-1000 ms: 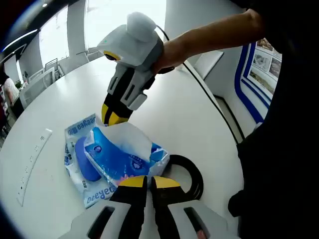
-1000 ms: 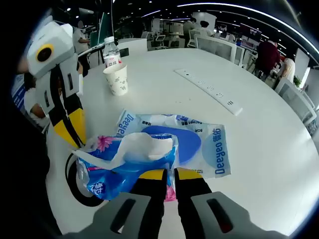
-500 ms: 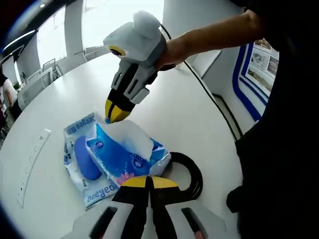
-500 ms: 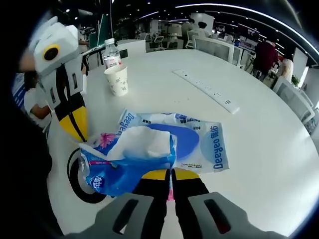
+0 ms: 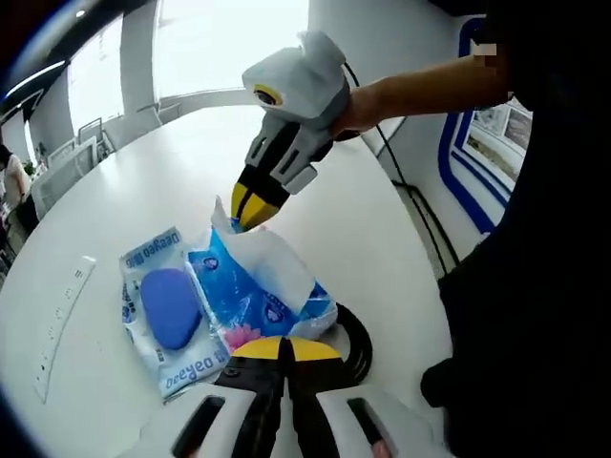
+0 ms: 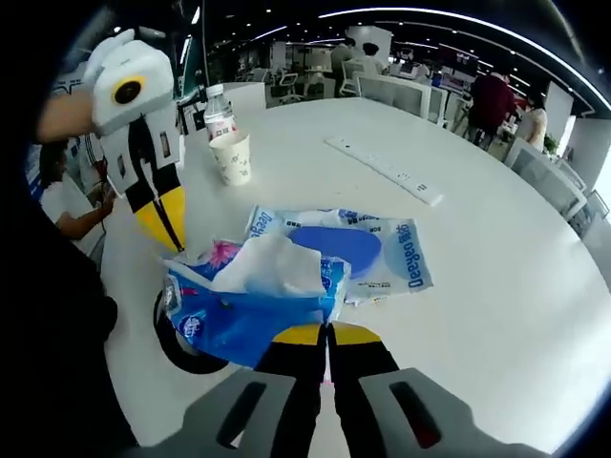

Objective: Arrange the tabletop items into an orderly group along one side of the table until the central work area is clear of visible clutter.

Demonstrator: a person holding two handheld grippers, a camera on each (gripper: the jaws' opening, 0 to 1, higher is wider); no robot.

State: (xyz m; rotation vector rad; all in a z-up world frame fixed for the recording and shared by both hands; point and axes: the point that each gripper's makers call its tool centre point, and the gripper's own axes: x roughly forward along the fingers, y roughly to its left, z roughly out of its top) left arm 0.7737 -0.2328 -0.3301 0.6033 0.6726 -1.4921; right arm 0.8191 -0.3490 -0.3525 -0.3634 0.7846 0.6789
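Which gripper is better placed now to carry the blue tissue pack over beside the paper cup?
Right, probably. The right gripper is shut on the tissue pack at its raised corner. The left gripper is shut at the pack's near edge, and its hold is unclear.

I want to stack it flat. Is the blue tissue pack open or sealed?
Open: a white tissue sticks out of the top of the tissue pack, which both claws hold.

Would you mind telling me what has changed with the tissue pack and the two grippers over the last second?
The tissue pack, pinched at opposite ends by the left gripper and right gripper, has been lifted and pulled off the flat wipes packet, which now shows more of its blue lid. Both grippers stayed shut on the pack. The wipes packet, paper cup, bottle and power strip kept their places on the table.
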